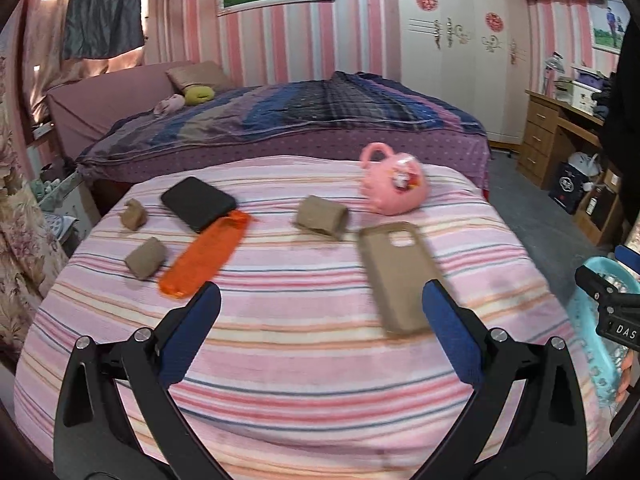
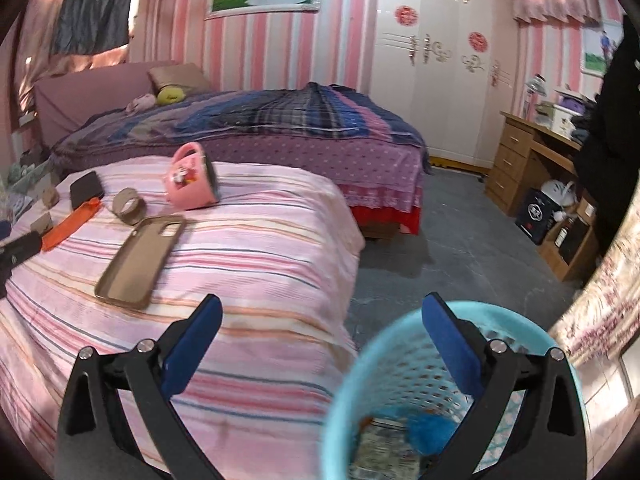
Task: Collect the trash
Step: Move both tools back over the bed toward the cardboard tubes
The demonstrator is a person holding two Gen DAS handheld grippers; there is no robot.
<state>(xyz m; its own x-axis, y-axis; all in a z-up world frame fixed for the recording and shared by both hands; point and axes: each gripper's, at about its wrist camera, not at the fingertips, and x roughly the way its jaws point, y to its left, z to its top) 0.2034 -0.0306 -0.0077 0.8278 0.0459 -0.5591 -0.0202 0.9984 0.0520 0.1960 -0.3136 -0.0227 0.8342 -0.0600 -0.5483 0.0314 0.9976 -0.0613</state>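
On the pink striped bed (image 1: 304, 360) lie three brown cardboard pieces: one at the middle (image 1: 322, 216), one at the left (image 1: 145, 258), one farther left (image 1: 134, 214). An orange wrapper (image 1: 206, 254) lies beside them. My left gripper (image 1: 320, 300) is open and empty above the bed, short of these. My right gripper (image 2: 322, 310) is open and empty, one finger over the turquoise mesh basket (image 2: 356, 384), which holds some scraps. The basket's rim also shows in the left wrist view (image 1: 592, 344).
A tan phone case (image 1: 400, 276), a black phone (image 1: 198, 202) and a pink mug on its side (image 1: 394, 180) lie on the bed. A second bed (image 1: 304, 120), a wardrobe (image 1: 460, 40) and a wooden desk (image 1: 560, 136) stand behind. Grey floor (image 2: 460, 248) lies to the right.
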